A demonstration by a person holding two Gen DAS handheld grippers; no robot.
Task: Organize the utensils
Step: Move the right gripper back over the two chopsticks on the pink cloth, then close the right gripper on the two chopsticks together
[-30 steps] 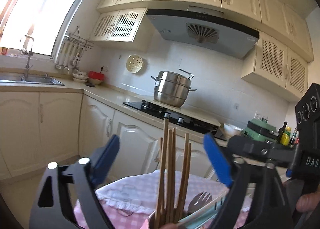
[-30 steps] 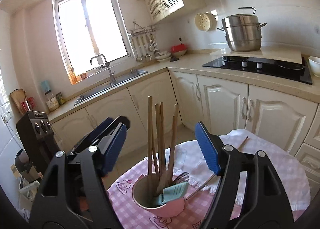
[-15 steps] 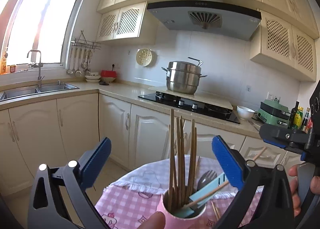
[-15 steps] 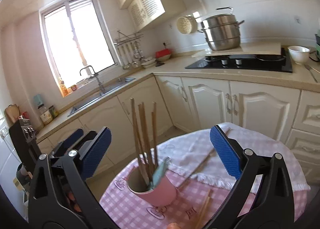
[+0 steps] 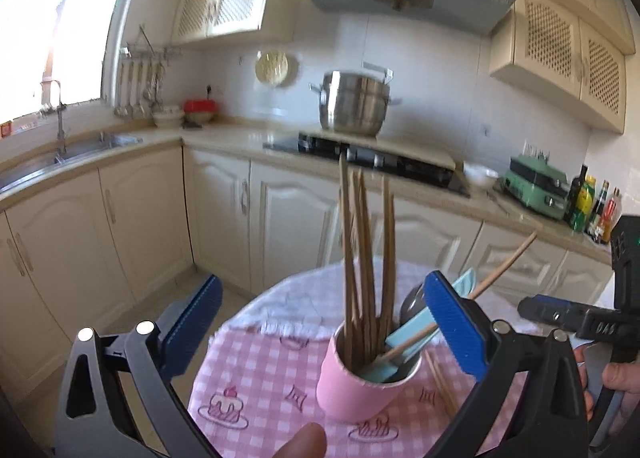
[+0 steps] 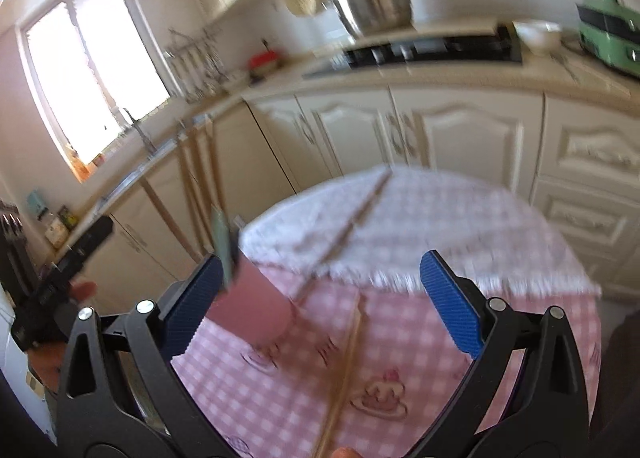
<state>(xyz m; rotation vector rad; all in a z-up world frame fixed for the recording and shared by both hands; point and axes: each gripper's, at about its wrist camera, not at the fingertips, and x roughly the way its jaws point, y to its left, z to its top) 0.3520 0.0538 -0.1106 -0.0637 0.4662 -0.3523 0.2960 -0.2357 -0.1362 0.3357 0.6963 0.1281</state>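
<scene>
A pink cup point(image 5: 356, 386) stands on a round table with a pink checked cloth point(image 5: 256, 378). It holds several wooden chopsticks point(image 5: 360, 258), a teal spatula point(image 5: 404, 342) and a metal utensil. My left gripper point(image 5: 320, 322) is open, its jaws wide on either side of the cup. My right gripper point(image 6: 320, 306) is open and empty; the pink cup point(image 6: 248, 310) sits by its left finger. Loose chopsticks point(image 6: 344, 370) lie on the cloth between its fingers, another chopstick point(image 6: 360, 213) farther back. The right wrist view is blurred.
Cream cabinets and a counter run behind the table, with a sink point(image 5: 68, 161), a black hob point(image 5: 360, 153) and a steel pot point(image 5: 356, 105). A green appliance point(image 5: 536, 181) and bottles point(image 5: 592, 205) stand at the right. The other gripper point(image 5: 580, 318) shows at the right edge.
Both grippers have pulled back and tilted down. The cup has slid to the left finger in the right wrist view. Loose chopsticks on the cloth now lie between the right fingers.
</scene>
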